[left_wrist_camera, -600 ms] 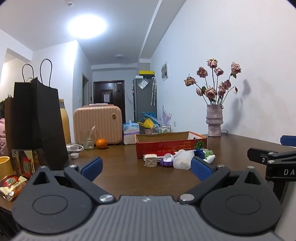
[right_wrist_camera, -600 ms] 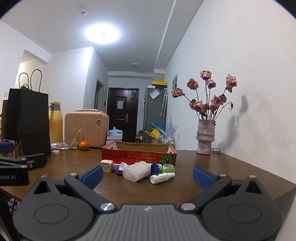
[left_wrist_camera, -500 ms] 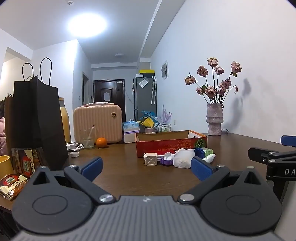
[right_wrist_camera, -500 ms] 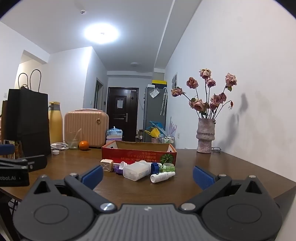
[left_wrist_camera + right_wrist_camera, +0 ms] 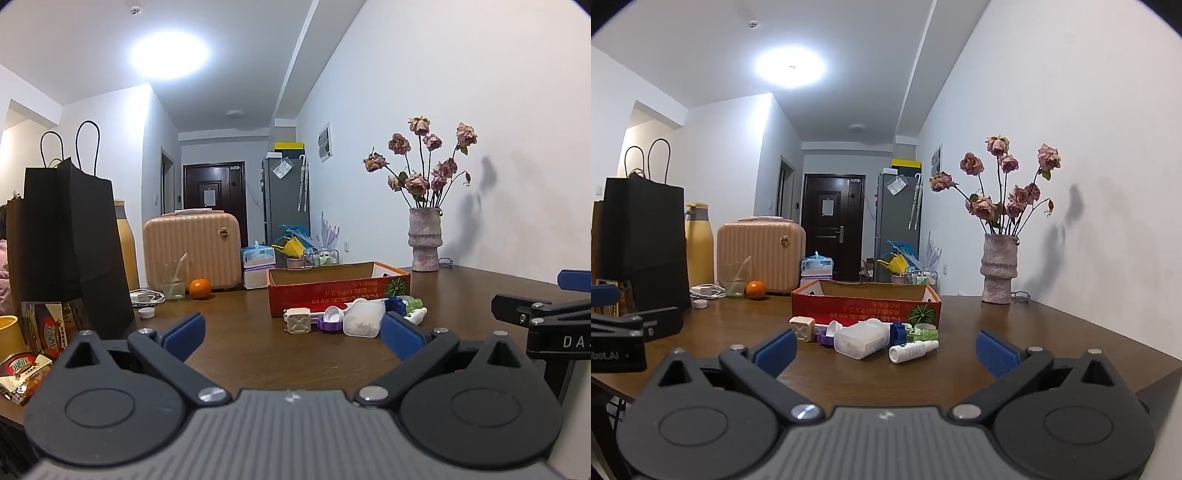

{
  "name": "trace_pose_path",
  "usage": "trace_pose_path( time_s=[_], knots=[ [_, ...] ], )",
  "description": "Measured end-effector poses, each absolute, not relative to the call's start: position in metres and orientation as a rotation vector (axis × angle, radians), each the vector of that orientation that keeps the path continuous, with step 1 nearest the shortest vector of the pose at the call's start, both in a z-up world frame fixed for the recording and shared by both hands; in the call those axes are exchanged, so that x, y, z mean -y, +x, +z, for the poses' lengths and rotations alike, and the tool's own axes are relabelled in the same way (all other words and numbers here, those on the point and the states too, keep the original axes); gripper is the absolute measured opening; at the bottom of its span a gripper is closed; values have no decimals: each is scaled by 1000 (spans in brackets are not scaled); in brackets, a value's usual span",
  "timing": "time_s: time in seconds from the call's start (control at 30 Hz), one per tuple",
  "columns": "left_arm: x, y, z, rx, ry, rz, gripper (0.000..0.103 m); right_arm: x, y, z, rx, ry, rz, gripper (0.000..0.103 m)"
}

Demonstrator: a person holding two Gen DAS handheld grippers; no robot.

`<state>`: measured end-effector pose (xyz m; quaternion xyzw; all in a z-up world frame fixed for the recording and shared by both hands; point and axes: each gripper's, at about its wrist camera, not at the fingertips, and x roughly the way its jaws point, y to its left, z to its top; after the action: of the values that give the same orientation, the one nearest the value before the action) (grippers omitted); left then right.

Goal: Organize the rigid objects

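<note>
Left gripper [image 5: 291, 332] and right gripper [image 5: 884, 345] gaping wide, empty, hovering; small plastic items cluster [image 5: 864, 338] lying twelve o'clock, fronting red cardboard box [image 5: 866, 302].

The red box [image 5: 865, 305] hides its own contents; snack packets [image 5: 22, 371] are cut off.

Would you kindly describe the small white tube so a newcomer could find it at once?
Find the red cardboard box on the brown table. A cluster of small items lies before it; the white tube lies on its side nearest the camera, right of the translucent container, the only slim white cylinder.
</note>
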<state>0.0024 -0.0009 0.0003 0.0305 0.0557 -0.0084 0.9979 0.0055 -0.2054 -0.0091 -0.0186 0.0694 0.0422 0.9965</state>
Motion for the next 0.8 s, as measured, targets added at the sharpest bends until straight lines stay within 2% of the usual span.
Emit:
trace_pose_path(
  time_s=[0.8],
  knots=[
    [-1, 1, 1, -107, 63, -11, 103, 204, 9, -10, -129, -29, 55, 103]
  ],
)
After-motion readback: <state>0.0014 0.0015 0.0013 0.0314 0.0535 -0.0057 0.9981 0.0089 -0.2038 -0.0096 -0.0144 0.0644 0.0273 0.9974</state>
